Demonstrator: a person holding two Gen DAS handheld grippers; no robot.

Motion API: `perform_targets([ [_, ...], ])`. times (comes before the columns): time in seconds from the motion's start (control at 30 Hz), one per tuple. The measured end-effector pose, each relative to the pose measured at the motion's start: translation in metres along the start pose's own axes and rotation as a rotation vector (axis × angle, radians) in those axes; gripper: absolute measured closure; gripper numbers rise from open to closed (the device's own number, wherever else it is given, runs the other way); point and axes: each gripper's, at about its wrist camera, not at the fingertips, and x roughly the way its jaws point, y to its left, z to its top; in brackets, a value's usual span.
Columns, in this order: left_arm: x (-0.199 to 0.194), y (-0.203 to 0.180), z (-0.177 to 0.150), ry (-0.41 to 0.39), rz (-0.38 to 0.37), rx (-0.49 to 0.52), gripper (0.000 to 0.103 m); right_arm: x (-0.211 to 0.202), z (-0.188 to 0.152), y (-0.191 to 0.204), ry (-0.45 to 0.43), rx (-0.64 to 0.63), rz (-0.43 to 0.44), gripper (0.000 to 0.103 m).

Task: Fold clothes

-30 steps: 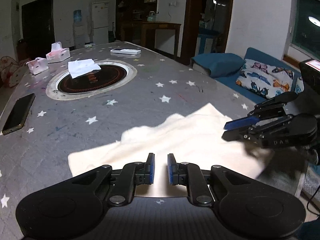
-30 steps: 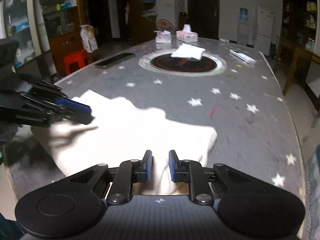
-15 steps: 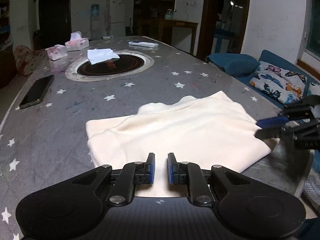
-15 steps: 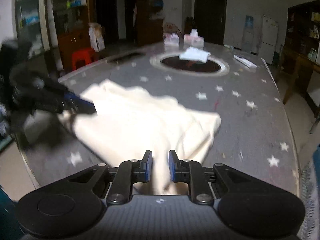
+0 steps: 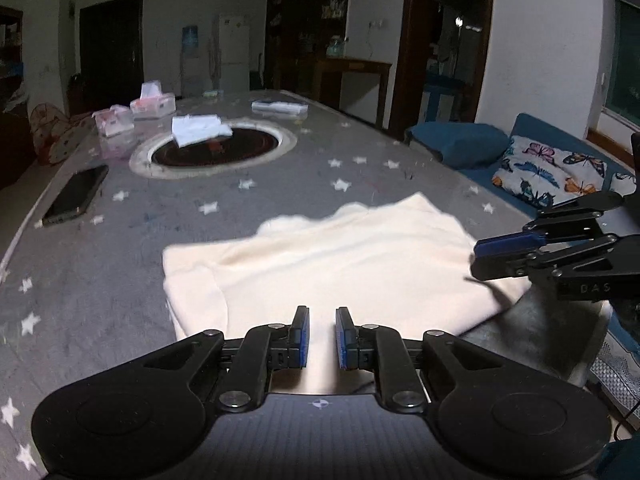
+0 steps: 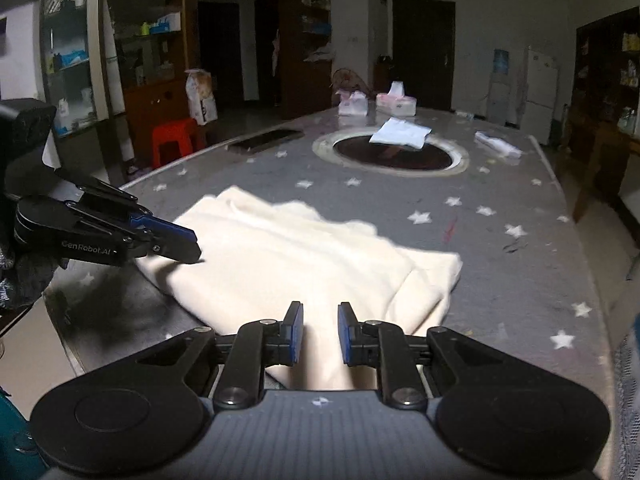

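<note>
Left wrist view: the left claw (image 5: 321,338) stands parted, empty, over the soft cream fleece garment (image 5: 340,264) folded on the grey star-printed surface (image 5: 120,240). Right wrist view: the right claw (image 6: 320,334), likewise gaping and empty, hovers above the garment's plush near edge.

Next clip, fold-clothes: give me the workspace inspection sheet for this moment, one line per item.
Surface: grey star-patterned table with a round dark inset.
Job's things: cream garment, folded, lying flat at the near edge.
Clutter: phone, white cloth over the inset, two tissue boxes, flat white item.
Grippers: left gripper and right gripper both open, over the garment's near edge, empty.
Cables: dark cord at lower right.
Surroundings: blue sofa, butterfly cushion, red stool, shelves, fridge.
</note>
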Motion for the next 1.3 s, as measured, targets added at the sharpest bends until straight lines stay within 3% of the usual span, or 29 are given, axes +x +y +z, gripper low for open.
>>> perform_targets([
  [0.47, -0.014, 0.013, -0.013, -0.020, 0.039, -0.068, 0.086, 0.009, 0.002, 0.019, 0.005, -0.041, 0.058, 0.086],
  [0.77, -0.014, -0.008, -0.006, -0.048, -0.025, -0.031, 0.086, 0.014, 0.015, 0.043, -0.020, -0.124, 0.095, 0.086],
  [0.87, -0.007, -0.014, -0.009, -0.033, -0.044, -0.021, 0.086, 0.022, 0.009, 0.051, 0.010, -0.142, 0.109, 0.085],
  [1.3, -0.007, 0.011, 0.001, -0.054, 0.013, -0.076, 0.086, 0.040, 0.044, 0.015, -0.011, -0.074, 0.050, 0.085],
])
